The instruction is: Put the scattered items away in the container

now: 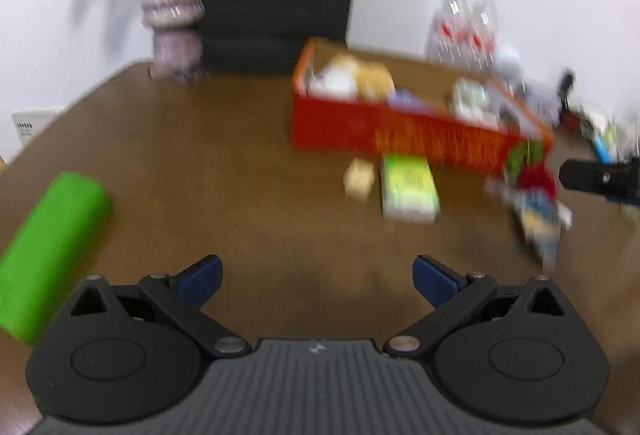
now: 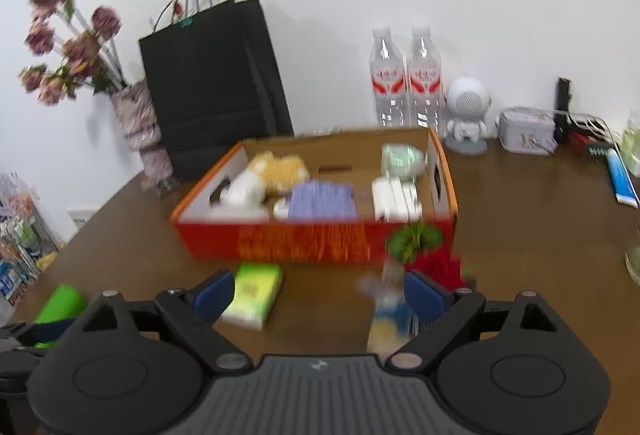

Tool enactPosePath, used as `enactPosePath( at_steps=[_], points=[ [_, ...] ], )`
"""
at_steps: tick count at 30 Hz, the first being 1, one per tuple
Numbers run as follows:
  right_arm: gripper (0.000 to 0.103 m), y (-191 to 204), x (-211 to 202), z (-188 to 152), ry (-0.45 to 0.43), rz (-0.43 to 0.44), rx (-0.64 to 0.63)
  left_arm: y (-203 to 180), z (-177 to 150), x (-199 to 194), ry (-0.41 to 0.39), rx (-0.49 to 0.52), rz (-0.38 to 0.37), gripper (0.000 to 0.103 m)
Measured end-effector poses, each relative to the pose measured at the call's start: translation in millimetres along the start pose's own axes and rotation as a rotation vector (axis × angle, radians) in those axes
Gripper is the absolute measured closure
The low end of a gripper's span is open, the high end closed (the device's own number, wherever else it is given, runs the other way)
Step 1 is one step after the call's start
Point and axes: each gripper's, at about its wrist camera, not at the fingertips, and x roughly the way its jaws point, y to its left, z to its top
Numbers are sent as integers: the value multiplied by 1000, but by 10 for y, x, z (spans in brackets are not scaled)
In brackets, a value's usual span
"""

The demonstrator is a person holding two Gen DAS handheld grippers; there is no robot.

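Box (image 2: 304, 241) interior clearest from right tongs (image 2: 320, 295).

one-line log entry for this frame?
left hand-held gripper open, empty | right hand-held gripper open | orange box part-filled | green packet, green cylinder out

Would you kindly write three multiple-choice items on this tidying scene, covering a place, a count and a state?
1. Where does the green box lie?
A. inside the container
B. on the table in front of the container
C. behind the bottles

2. How many water bottles stand by the wall?
A. one
B. two
C. four

3. How is the left gripper?
A. open, empty
B. shut on a box
C. out of view

Answers: B, it lies before the orange container; B, two capped bottles side by side; A, its fingers are spread over bare table.
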Motion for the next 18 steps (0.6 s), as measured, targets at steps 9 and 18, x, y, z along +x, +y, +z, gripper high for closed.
enactPosePath(
  at_steps=[9,18],
  points=[
    [11,43,-84,-836,27,-158,-114,-302,-400,96,-16,92,-24,0],
    [11,-30,-48,-1122,83,-185,-88,-380,-512,52,-36,110,7,0]
  ],
)
